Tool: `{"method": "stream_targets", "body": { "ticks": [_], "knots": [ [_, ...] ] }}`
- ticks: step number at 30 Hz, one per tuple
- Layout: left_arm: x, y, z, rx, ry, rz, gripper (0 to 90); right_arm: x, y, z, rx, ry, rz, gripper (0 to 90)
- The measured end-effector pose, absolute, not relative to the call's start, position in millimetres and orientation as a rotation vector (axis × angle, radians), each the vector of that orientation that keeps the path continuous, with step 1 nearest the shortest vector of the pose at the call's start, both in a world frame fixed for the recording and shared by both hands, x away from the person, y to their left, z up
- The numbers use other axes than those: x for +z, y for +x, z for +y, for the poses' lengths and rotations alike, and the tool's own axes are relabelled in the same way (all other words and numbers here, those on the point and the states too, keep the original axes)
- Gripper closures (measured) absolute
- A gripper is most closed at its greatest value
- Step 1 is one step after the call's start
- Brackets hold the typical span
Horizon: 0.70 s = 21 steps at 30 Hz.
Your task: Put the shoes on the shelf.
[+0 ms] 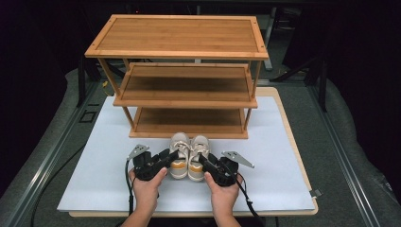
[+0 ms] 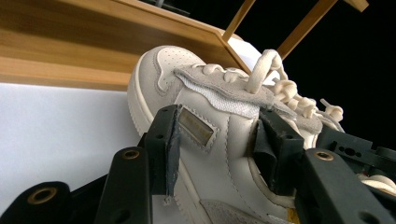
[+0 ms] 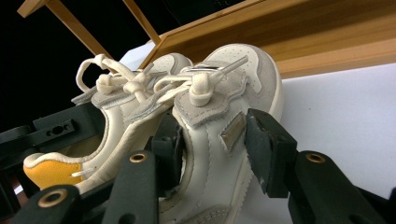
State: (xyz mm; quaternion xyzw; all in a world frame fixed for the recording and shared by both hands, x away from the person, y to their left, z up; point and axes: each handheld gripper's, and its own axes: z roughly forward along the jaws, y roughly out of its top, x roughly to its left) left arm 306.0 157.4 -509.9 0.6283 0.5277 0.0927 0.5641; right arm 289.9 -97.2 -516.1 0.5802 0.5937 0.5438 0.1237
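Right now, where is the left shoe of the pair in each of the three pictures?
High view: the left shoe sits low centre, in front of the wooden rack.
Left gripper view: it spans the middle, between that gripper's black jaws.
Right gripper view: it lies at left, behind the right shoe.
Shared landmark: the rack's bottom shelf behind the toes.

Two small cream-white lace-up sneakers with yellow heel patches, a left one [image 1: 179,156] and a right one [image 1: 198,157], stand side by side. One three-tier bamboo shoe rack [image 1: 182,75] has three wooden shelves. One white rectangular board [image 1: 94,170] lies on one light wooden tabletop [image 1: 302,161]. Two black two-jaw grippers, left gripper [image 1: 173,156] and right gripper [image 1: 202,159], sit in two hands.
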Motion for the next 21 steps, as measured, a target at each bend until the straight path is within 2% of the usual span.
{"method": "stream_targets", "body": {
  "ticks": [21],
  "knots": [
    [-472.1,312.9,160.8,0.243,1.48,1.215,53.9,-479.5,297.0,-93.5,1.601,1.648,1.722,57.6]
  ]
}}
